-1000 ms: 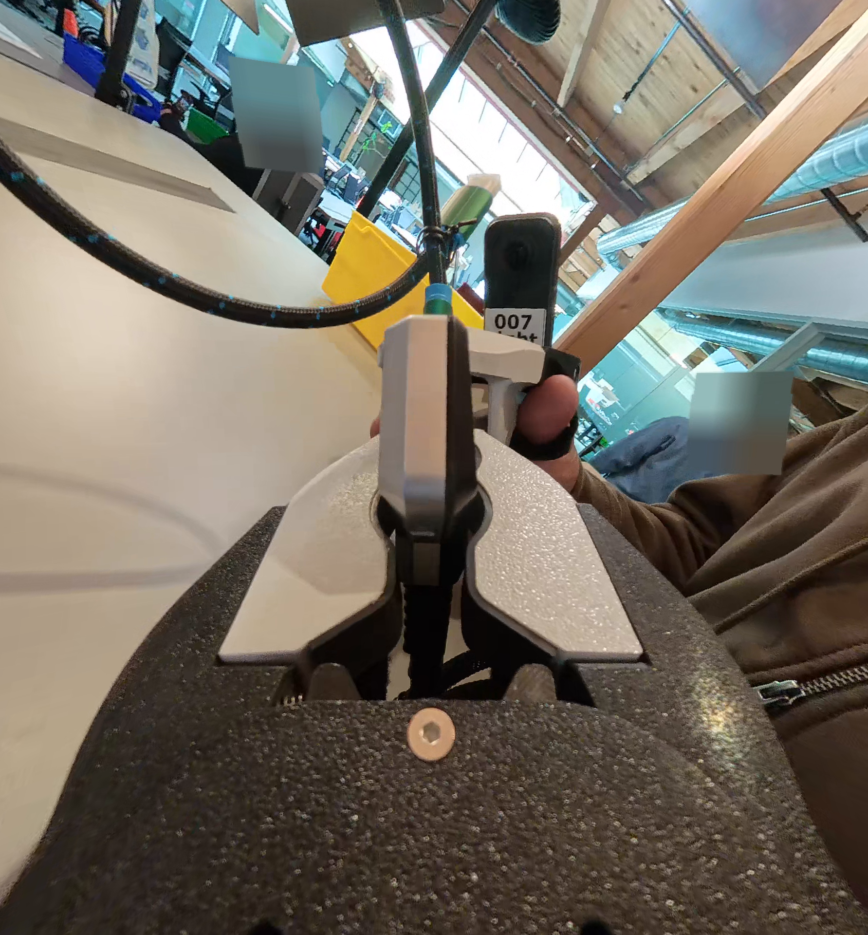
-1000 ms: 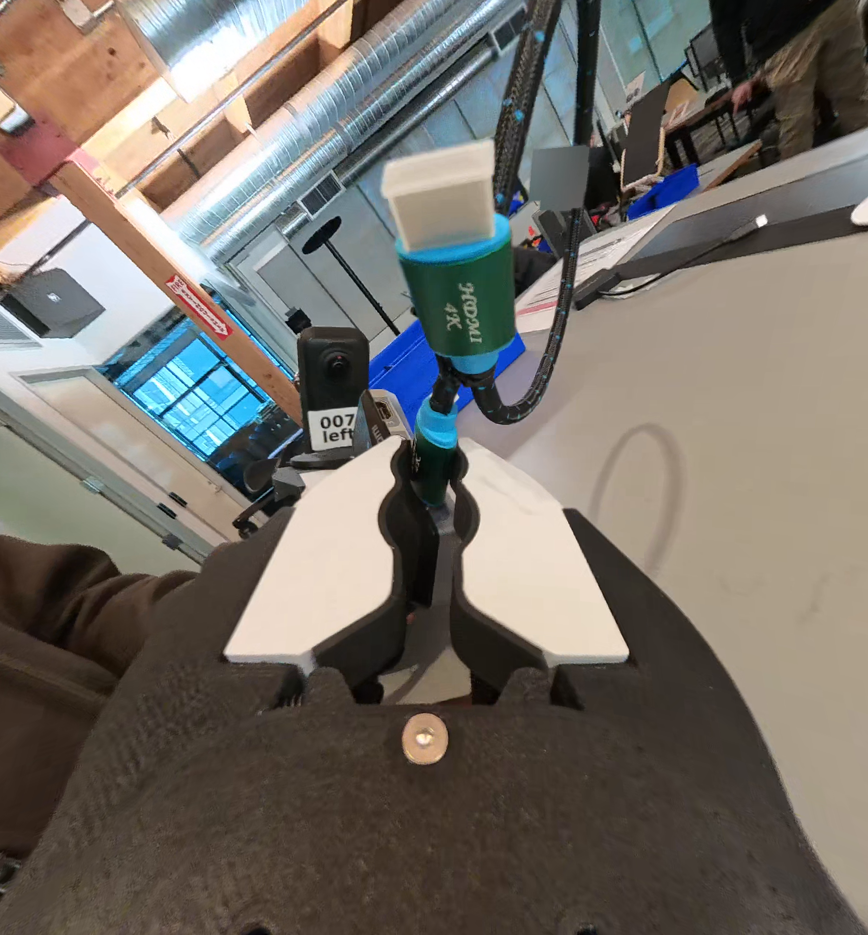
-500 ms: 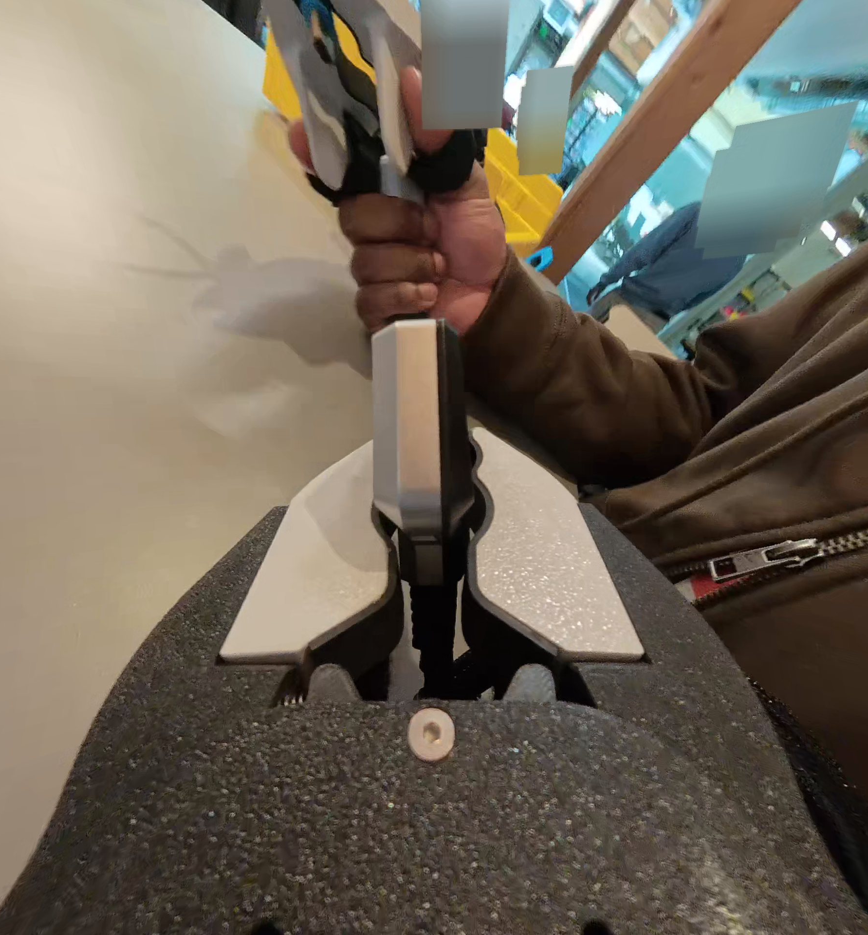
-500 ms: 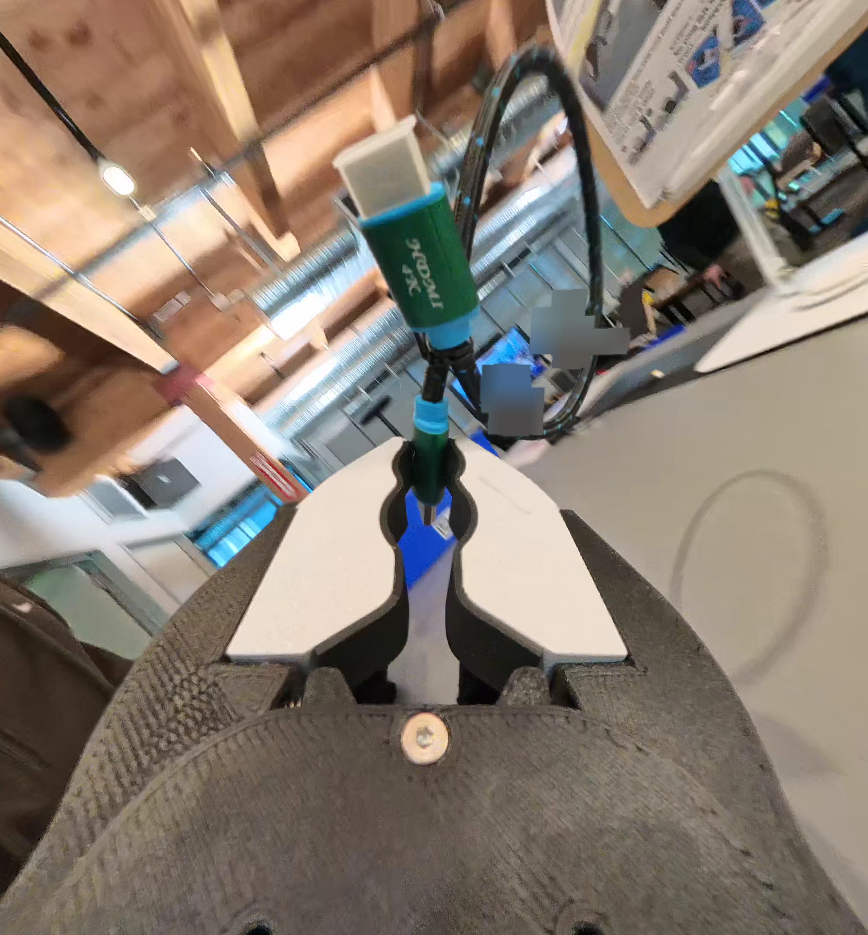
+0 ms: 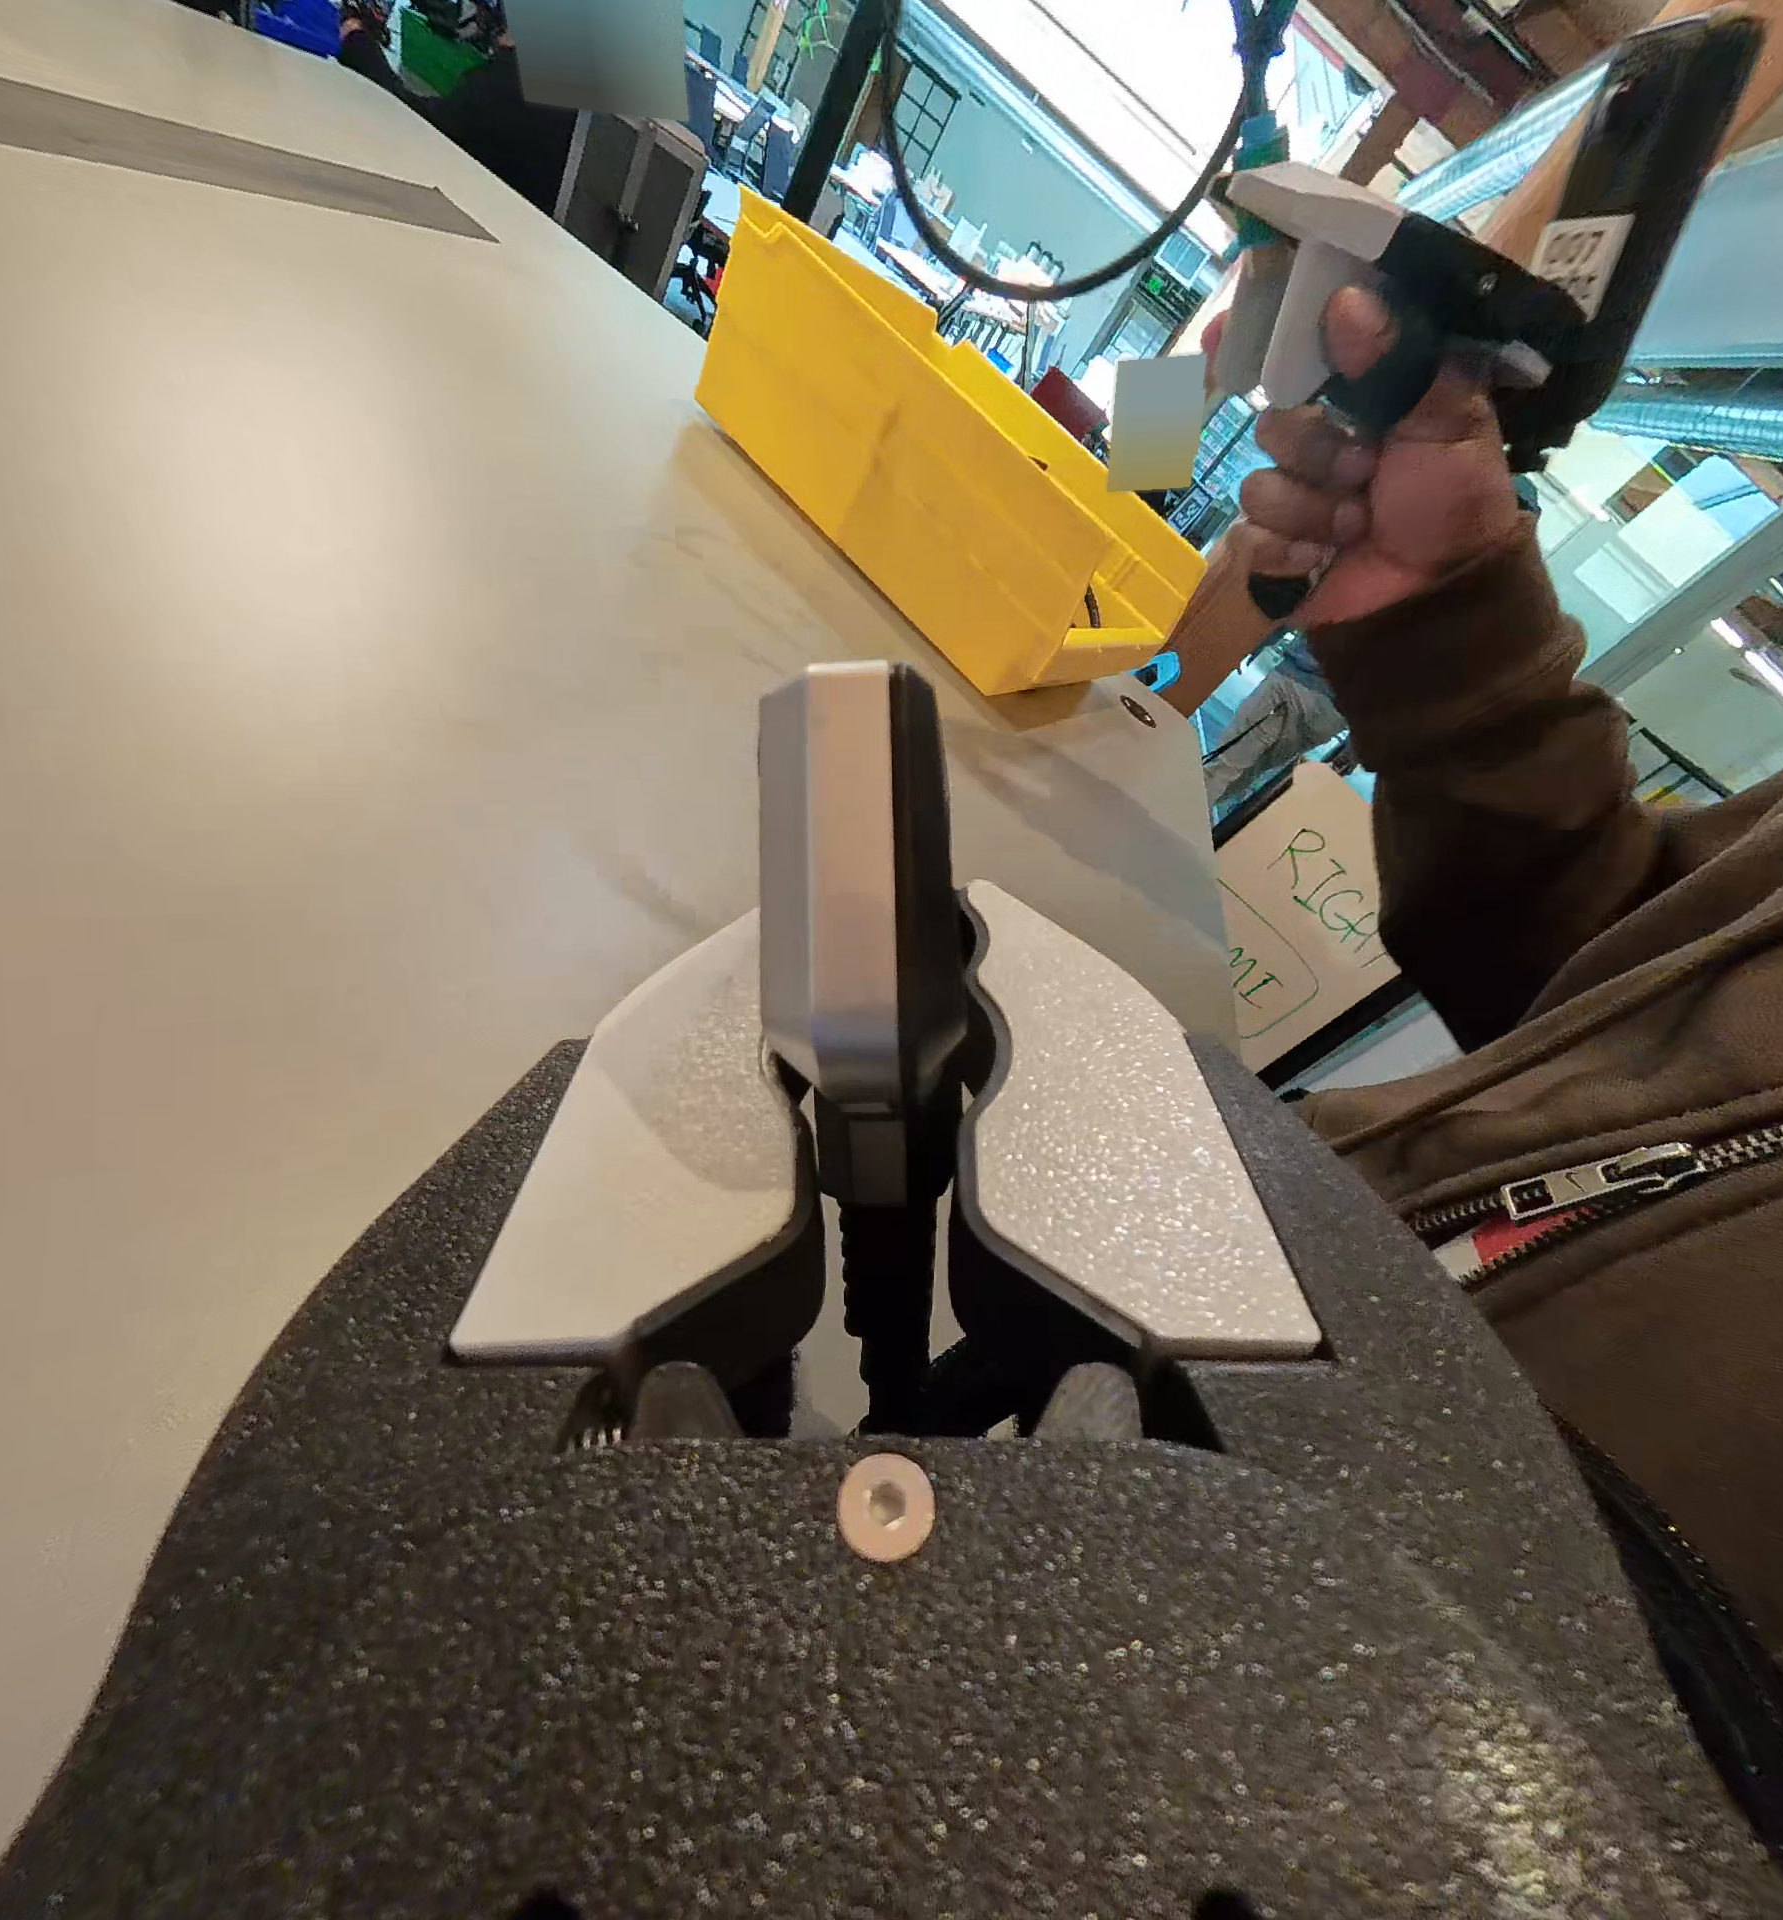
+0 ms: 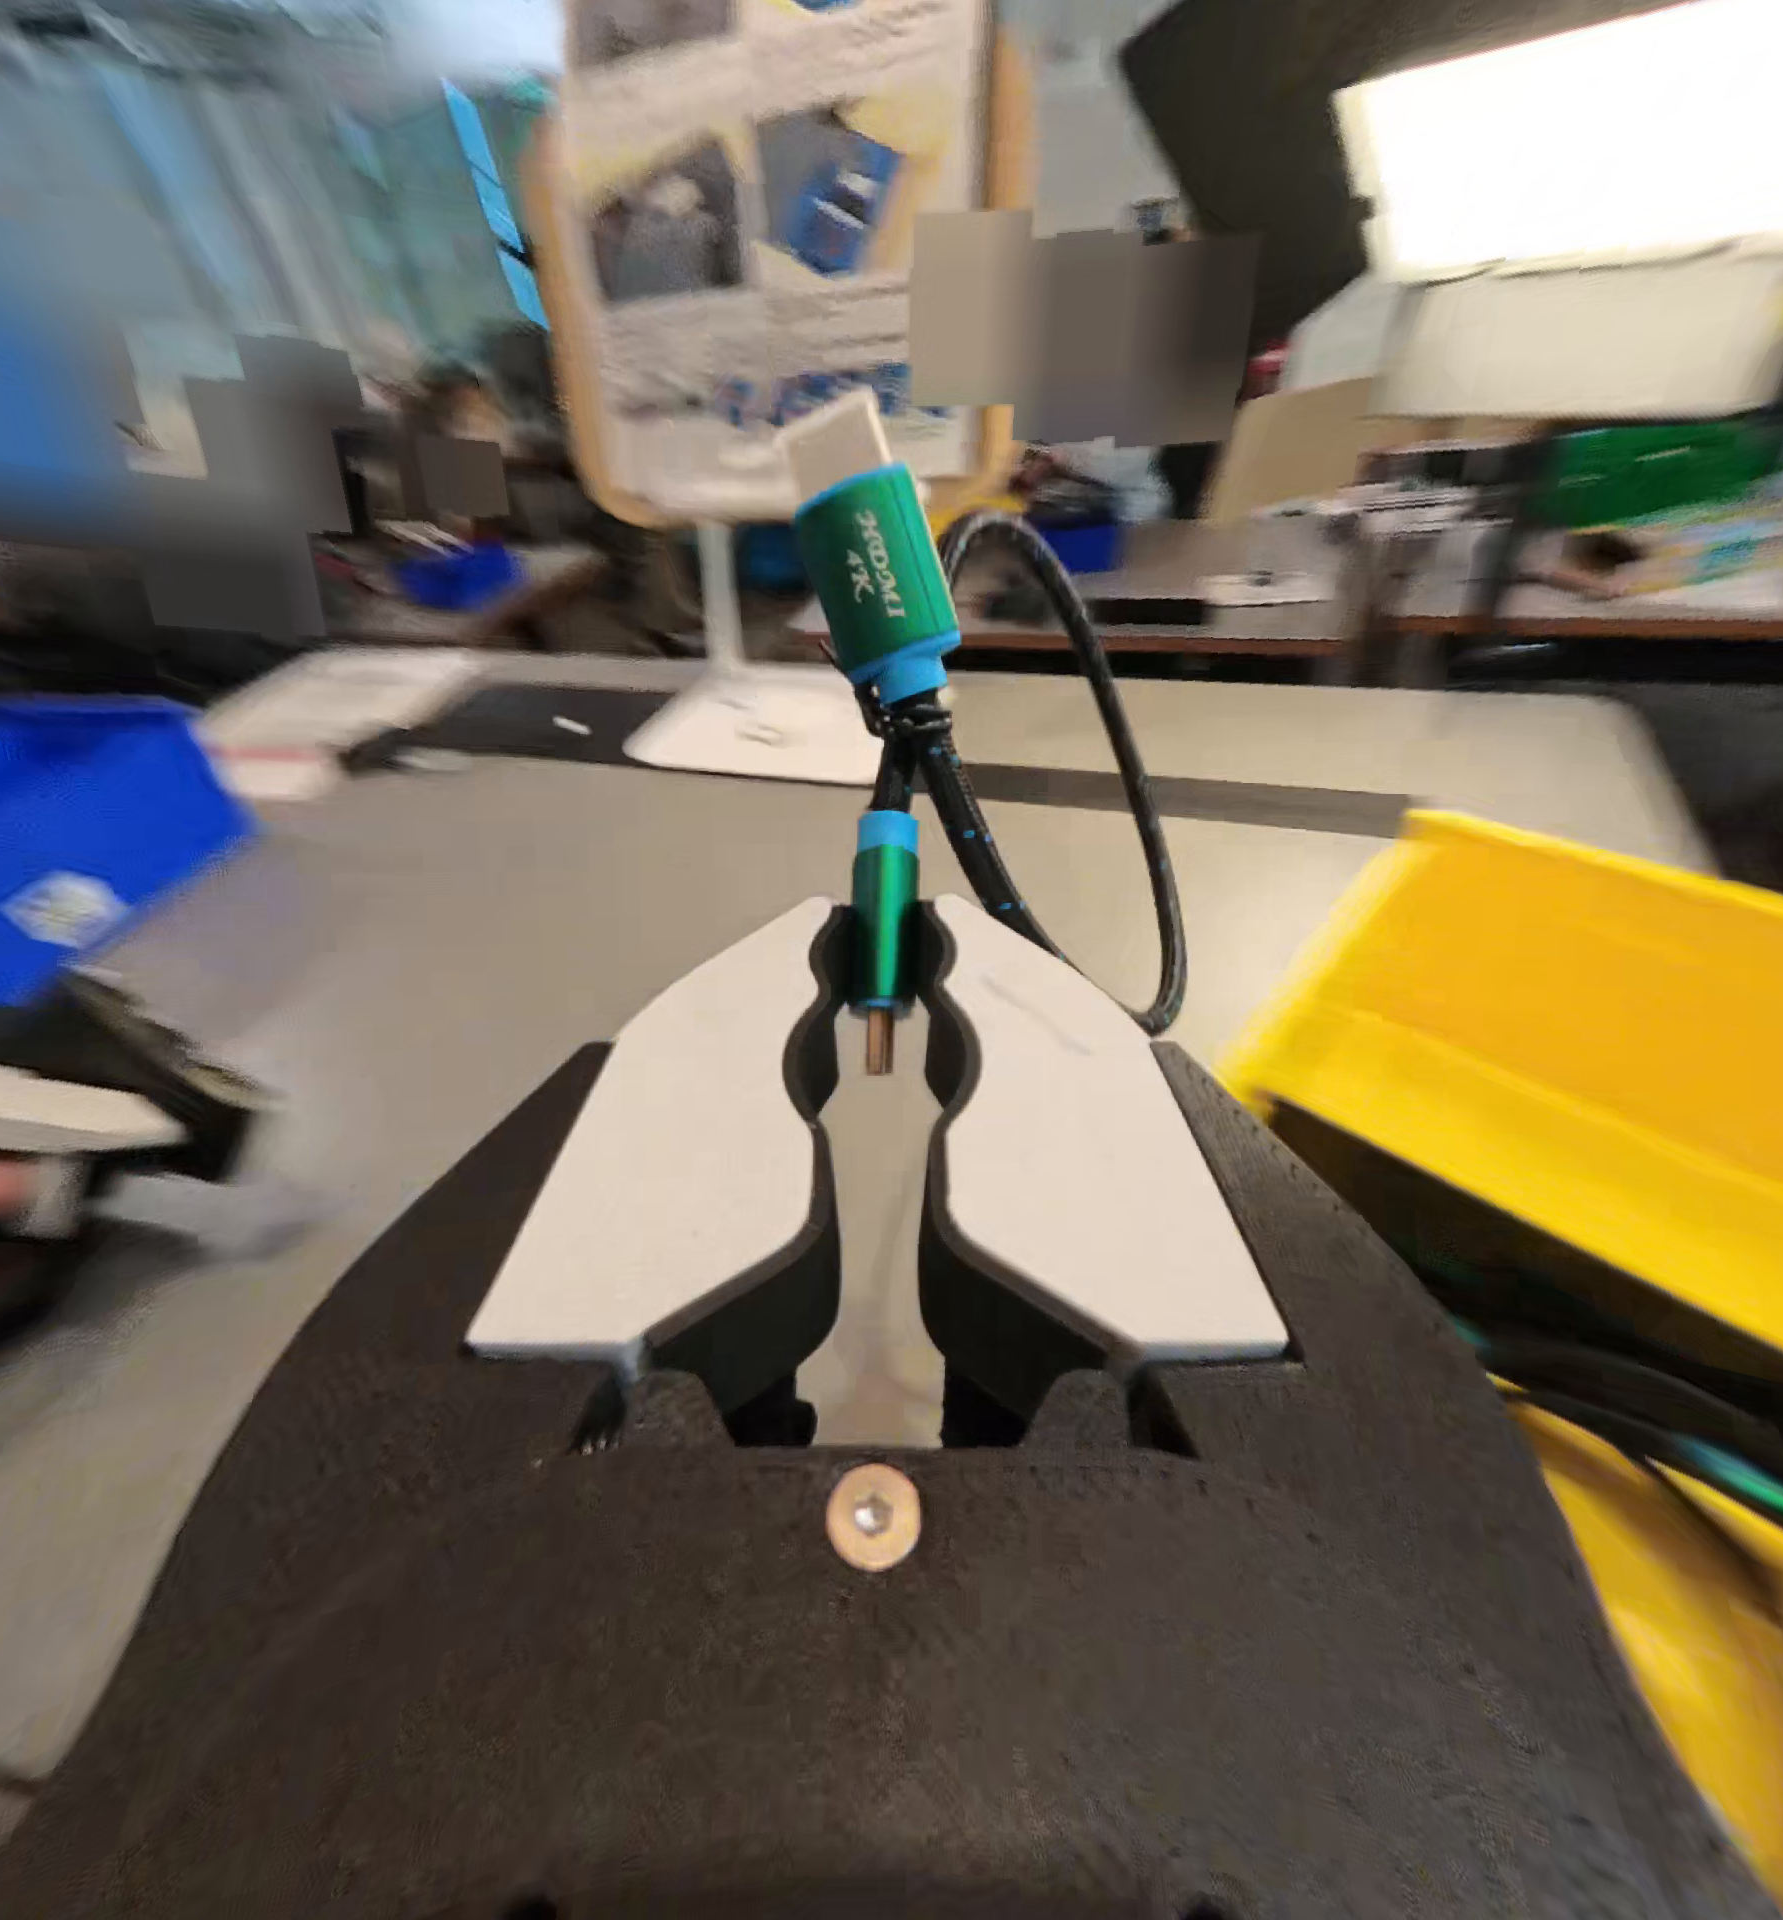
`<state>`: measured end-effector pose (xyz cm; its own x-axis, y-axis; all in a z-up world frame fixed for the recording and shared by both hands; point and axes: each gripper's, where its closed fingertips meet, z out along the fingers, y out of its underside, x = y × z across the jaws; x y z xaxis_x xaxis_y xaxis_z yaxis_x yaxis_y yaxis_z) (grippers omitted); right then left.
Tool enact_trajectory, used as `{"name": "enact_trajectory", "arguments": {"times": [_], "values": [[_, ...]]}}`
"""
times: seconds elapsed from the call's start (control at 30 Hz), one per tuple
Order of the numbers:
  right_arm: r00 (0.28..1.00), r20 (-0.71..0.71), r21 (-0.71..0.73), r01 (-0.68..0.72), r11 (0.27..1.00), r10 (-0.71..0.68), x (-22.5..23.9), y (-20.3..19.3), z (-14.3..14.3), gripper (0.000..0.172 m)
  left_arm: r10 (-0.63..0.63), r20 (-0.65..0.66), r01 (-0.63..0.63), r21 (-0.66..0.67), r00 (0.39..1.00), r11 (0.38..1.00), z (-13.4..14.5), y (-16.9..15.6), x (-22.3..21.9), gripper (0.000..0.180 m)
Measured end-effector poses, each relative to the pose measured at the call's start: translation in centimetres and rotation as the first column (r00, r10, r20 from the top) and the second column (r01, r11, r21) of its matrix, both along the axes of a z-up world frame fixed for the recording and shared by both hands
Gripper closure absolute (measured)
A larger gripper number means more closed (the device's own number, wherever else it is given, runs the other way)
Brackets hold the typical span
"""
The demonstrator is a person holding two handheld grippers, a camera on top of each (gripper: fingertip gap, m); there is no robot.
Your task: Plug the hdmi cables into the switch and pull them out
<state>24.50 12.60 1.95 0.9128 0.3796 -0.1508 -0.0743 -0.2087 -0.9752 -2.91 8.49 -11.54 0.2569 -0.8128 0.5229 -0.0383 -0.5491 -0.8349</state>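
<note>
**A:** What are you seeing at the left gripper (image 5: 871, 997)?

**B:** I'm looking along its jaws, and they're clamping a flat grey-and-black adapter (image 5: 845, 862) that stands upright between them. A black cord is running from its lower end back into the gripper. It's hanging above the pale worktop (image 5: 295, 623), well clear of the yellow bin (image 5: 918, 457).

**A:** And the right gripper (image 6: 889, 951)?

**B:** Its jaws are standing narrow, pressing on a slim green plug (image 6: 885, 925) with a blue collar. The metal tip is poking back between the fingers. From the collar a black braided cable (image 6: 1126, 790) is looping round to a fatter green connector (image 6: 871, 571) with a pale cap, which is sticking up in the air ahead of the gripper.

**A:** Are the two pieces joined?

**B:** No. In the left view I'm seeing the right gripper raised high off to the side, a hand (image 5: 1386, 499) around its handle, well apart from the adapter. In the right view the yellow bin is lying just beside the gripper on its right, with dark cables inside it. That view is blurring heavily, so the left gripper at its edge is too smeared for me to read.
</note>
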Motion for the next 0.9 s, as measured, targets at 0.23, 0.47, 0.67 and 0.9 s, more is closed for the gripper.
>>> {"name": "enact_trajectory", "arguments": {"times": [0.23,0.47,0.67,0.9], "values": [[0.796,0.566,-0.011,0.265,0.964,-0.212,12.4,-4.0,-3.3,0.161,-0.011,0.005,0.011,0.010,1.000,1.000,0.1,-0.2,0.0,0.156],[0.747,0.660,-0.234,0.308,0.922,-0.082,11.7,-3.0,-13.6,0.155,-0.031,0.002,0.031,0.016,1.000,0.999,0.1,-0.5,0.2,0.156],[0.889,0.457,-0.361,0.209,0.909,-0.023,9.6,-2.4,-12.8,0.114,-0.034,0.007,0.034,0.024,0.999,0.999,0.2,-0.7,0.2,0.156],[0.858,0.514,-0.295,0.174,0.939,0.003,8.0,-3.7,-8.7,0.105,-0.039,-0.010,0.039,0.005,0.999,0.999,-0.1,-0.6,0.3,0.156]]}}
